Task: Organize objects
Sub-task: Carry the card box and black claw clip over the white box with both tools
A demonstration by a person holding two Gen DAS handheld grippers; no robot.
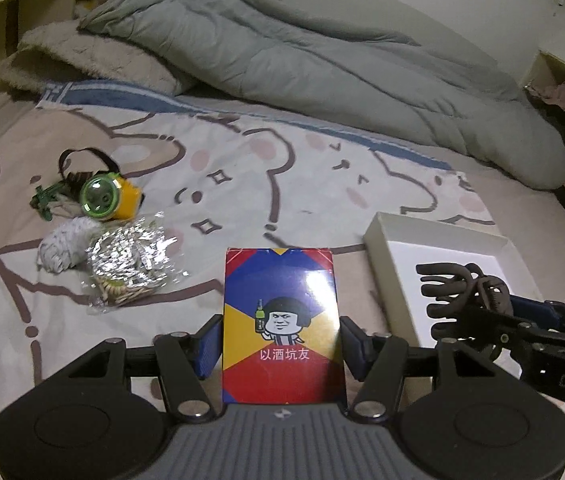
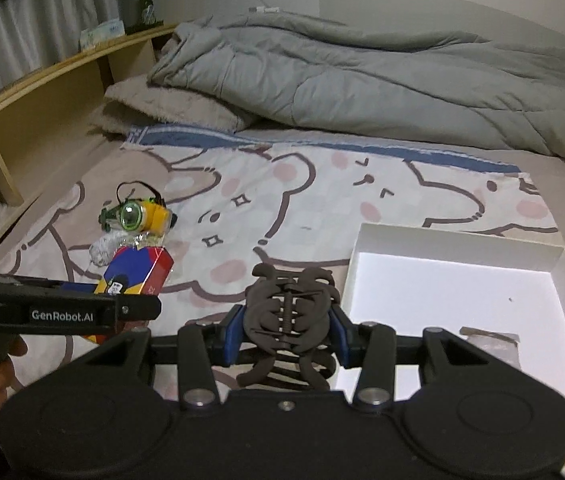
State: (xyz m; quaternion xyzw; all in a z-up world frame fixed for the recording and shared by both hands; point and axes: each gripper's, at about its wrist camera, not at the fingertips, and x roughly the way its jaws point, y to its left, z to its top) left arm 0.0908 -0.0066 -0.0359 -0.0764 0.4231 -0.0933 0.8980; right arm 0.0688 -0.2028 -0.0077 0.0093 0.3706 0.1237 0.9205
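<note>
Holding a card box (image 1: 280,322) upright, the left gripper (image 1: 280,346) clamps its long sides; the right gripper (image 2: 286,332) grips a brown hair clip (image 2: 288,312). Nearer the right hand, the white tray (image 2: 562,276) lies just right of the clip.

Both grippers are matte black, each with two round flat discs at the base and angled link arms pinned by silver screw heads. The left gripper (image 1: 280,344) has a grey ribbed plate between its discs and blue pads (image 1: 209,346) inside its fingers. The right gripper (image 2: 284,334) carries the same blue pads (image 2: 231,334). White lettering "GenRobot.AI" runs along the left one's side.
</note>
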